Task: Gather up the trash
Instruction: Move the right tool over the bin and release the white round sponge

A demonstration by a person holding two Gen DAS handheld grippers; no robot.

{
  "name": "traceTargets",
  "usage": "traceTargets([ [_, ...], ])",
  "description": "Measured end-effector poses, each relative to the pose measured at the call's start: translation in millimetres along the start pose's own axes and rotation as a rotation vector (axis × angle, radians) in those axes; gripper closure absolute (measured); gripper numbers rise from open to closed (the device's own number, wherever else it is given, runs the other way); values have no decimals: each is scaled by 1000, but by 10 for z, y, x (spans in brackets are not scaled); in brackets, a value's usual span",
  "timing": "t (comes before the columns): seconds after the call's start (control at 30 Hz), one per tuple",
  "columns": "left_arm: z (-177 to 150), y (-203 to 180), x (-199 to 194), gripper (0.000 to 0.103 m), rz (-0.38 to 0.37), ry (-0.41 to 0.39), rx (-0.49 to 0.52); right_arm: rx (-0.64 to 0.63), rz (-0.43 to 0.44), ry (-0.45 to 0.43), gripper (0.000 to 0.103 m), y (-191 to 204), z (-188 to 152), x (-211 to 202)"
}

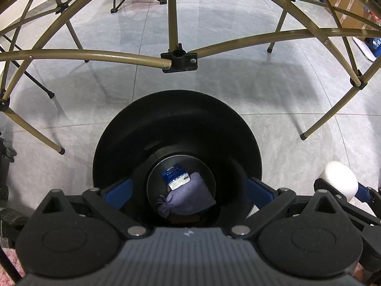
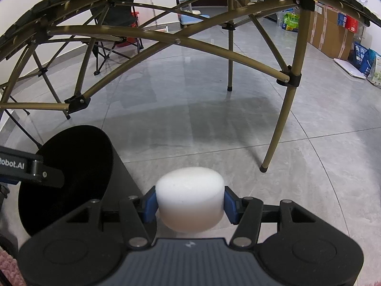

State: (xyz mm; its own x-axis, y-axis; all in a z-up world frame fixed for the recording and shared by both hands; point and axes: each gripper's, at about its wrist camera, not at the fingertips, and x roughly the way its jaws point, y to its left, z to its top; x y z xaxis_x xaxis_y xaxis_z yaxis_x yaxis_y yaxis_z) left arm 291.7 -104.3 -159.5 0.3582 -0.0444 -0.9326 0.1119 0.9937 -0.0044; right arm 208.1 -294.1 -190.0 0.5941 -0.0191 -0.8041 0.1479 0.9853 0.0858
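Note:
A black round trash bin (image 1: 177, 128) stands on the grey tile floor; it also shows at the lower left of the right wrist view (image 2: 71, 157). Inside it lie a purple cloth pouch (image 1: 188, 199) and a blue-and-white packet (image 1: 176, 175). My left gripper (image 1: 188, 188) is open, its blue fingers (image 1: 119, 190) spread over the bin's mouth with nothing between them. My right gripper (image 2: 190, 203) is shut on a white foam cylinder (image 2: 190, 197), held to the right of the bin above the floor. The cylinder also shows in the left wrist view (image 1: 339, 178).
A folding table's tan metal frame (image 2: 181, 40) and legs (image 2: 278, 128) stand over the floor behind the bin. A folding chair (image 2: 114, 23) is at the back left. Cardboard boxes (image 2: 331, 31) and bags (image 2: 366, 64) line the right wall. Pink rug edge (image 2: 7, 267) lies at lower left.

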Motion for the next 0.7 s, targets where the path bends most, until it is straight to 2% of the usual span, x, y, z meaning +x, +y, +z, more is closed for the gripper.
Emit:
traceTargets([
  [0.27, -30, 73, -74, 0, -1, -31, -6, -10, 4, 5, 48, 24, -9, -16],
  [0.7, -101, 310, -213, 0, 37, -83, -22, -47, 19, 30, 48, 197, -4, -53],
])
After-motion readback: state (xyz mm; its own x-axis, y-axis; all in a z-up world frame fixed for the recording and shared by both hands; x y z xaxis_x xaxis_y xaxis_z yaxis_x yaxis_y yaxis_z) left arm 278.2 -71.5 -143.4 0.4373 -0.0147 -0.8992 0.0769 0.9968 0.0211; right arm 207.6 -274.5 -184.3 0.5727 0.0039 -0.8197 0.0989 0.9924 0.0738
